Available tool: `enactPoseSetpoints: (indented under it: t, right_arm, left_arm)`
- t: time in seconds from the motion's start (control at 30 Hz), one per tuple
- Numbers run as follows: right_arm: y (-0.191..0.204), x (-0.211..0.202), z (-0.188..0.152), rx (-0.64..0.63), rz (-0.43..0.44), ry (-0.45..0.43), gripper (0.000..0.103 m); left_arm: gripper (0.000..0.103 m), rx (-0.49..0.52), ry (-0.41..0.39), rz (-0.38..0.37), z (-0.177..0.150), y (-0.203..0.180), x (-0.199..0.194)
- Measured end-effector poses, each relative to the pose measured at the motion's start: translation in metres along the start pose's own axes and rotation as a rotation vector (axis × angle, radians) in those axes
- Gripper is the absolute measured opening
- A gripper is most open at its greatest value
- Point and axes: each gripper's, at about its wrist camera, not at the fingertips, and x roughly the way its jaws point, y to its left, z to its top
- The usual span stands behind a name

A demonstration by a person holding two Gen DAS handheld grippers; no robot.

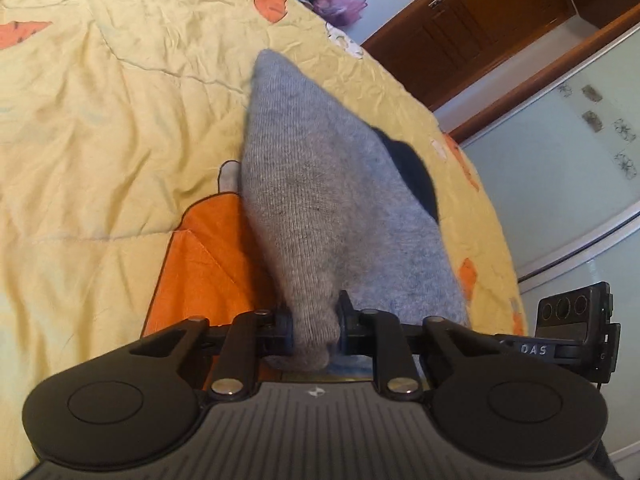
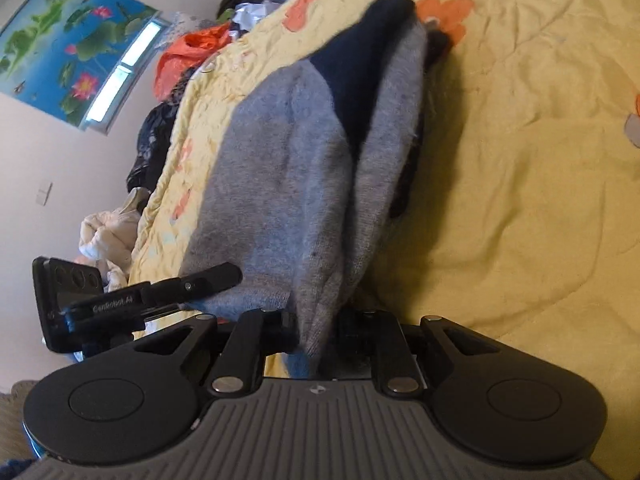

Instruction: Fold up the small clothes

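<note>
Grey knitted woollen garment with a navy panel (image 1: 320, 200) bunched and lifted over the yellow quilted bedspread with orange flowers (image 1: 100, 120), pinched at one edge by the left tongs (image 1: 316, 330) and at another by the right tongs (image 2: 318, 336). Thin, bunched grips: likely to slip, or drag the fold crooked under uneven pull.

Black hand-held gripper (image 1: 316, 330) with ribbed grey housing, silver screws
</note>
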Motion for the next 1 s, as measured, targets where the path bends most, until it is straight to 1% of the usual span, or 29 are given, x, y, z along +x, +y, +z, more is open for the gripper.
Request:
enactPoseSetpoints:
  t: [0.1,0.13,0.17,0.23,0.27,0.3,0.33,0.37,0.4,0.43,0.47,0.5,0.53,0.57,0.6,0.63,0.67,0.7,0.73,0.8,0.83,0.87,0.9,0.93,0.97,1.0]
  right_arm:
    - [0.013,-0.024,-0.006,-0.053,0.062,-0.021,0.021]
    - [0.016,-0.032,-0.01,-0.063,0.073,-0.022,0.021]
    - [0.016,-0.037,-0.014,-0.072,0.077,-0.016,0.021]
    - [0.012,-0.037,-0.022,-0.091,0.032,0.016,0.021]
    - [0.005,-0.033,-0.026,-0.071,0.009,0.035,0.022]
    - [-0.001,-0.028,-0.03,-0.061,-0.017,0.049,0.028]
    - [-0.005,-0.025,-0.032,-0.053,-0.036,0.044,0.03]
    - [-0.008,-0.028,-0.034,-0.034,-0.017,0.021,0.032]
    - [-0.01,-0.034,-0.033,-0.013,-0.004,-0.012,0.038]
    - [-0.009,-0.042,-0.03,-0.01,-0.013,-0.061,0.048]
    - [-0.006,-0.054,-0.027,-0.022,-0.043,-0.129,0.053]
    - [-0.002,-0.063,-0.022,-0.036,-0.081,-0.201,0.057]
    - [0.003,-0.069,-0.016,-0.052,-0.115,-0.269,0.056]
    - [0.007,-0.073,-0.009,-0.063,-0.137,-0.327,0.057]
    - [0.013,-0.073,0.0,-0.067,-0.139,-0.369,0.059]
    - [0.019,-0.067,0.011,-0.067,-0.12,-0.394,0.067]
    - [0.023,-0.06,0.021,-0.067,-0.095,-0.408,0.075]
    - [0.027,-0.05,0.031,-0.076,-0.076,-0.409,0.09]
    - [0.024,-0.041,0.038,-0.098,-0.076,-0.389,0.095]
    - [0.027,-0.012,0.056,-0.122,-0.134,-0.345,0.089]
    - [0.024,0.002,0.064,-0.12,-0.163,-0.298,0.089]
    - [0.02,0.015,0.069,-0.121,-0.21,-0.25,0.089]
    - [0.017,0.024,0.072,-0.156,-0.257,-0.231,0.09]
    - [0.019,0.03,0.07,-0.238,-0.288,-0.244,0.092]
    - [0.02,0.034,0.069,-0.293,-0.319,-0.237,0.093]
    - [0.023,0.038,0.07,-0.328,-0.346,-0.232,0.096]
  left_arm:
    - [0.018,0.032,-0.004,-0.035,-0.011,-0.004,-0.027]
    - [0.018,0.042,0.006,-0.034,-0.017,-0.005,-0.03]
    - [0.018,0.057,0.027,-0.019,-0.024,-0.004,-0.029]
    - [0.019,0.101,0.052,0.046,-0.037,-0.003,-0.02]
    - [0.023,0.118,0.044,0.08,-0.042,-0.002,-0.017]
    - [0.026,0.117,0.032,0.083,-0.044,-0.001,-0.018]
    - [0.028,0.12,0.02,0.083,-0.045,-0.003,-0.021]
    - [0.031,0.145,-0.002,0.103,-0.045,-0.008,-0.029]
    - [0.041,0.195,-0.039,0.136,-0.046,-0.017,-0.038]
    - [0.049,0.266,-0.091,0.183,-0.048,-0.028,-0.048]
    - [0.069,0.351,-0.158,0.235,-0.052,-0.042,-0.055]
    - [0.082,0.454,-0.236,0.282,-0.058,-0.056,-0.06]
    - [0.083,0.56,-0.309,0.321,-0.066,-0.072,-0.06]
    - [0.083,0.662,-0.353,0.339,-0.073,-0.086,-0.055]
    - [0.083,0.74,-0.359,0.34,-0.079,-0.096,-0.045]
    - [0.083,0.782,-0.329,0.32,-0.082,-0.104,-0.029]
    - [0.083,0.786,-0.283,0.291,-0.082,-0.106,-0.014]
    - [0.083,0.776,-0.238,0.275,-0.081,-0.107,0.002]
    - [0.083,0.774,-0.201,0.268,-0.079,-0.106,0.016]
    - [0.083,0.747,-0.135,0.312,-0.074,-0.1,0.042]
    - [0.084,0.703,-0.104,0.315,-0.069,-0.092,0.05]
    - [0.085,0.655,-0.112,0.281,-0.064,-0.085,0.051]
    - [0.087,0.621,-0.113,0.254,-0.058,-0.082,0.051]
    - [0.087,0.605,-0.108,0.243,-0.053,-0.08,0.053]
    - [0.09,0.601,-0.102,0.237,-0.049,-0.08,0.055]
    - [0.096,0.611,-0.1,0.232,-0.047,-0.081,0.059]
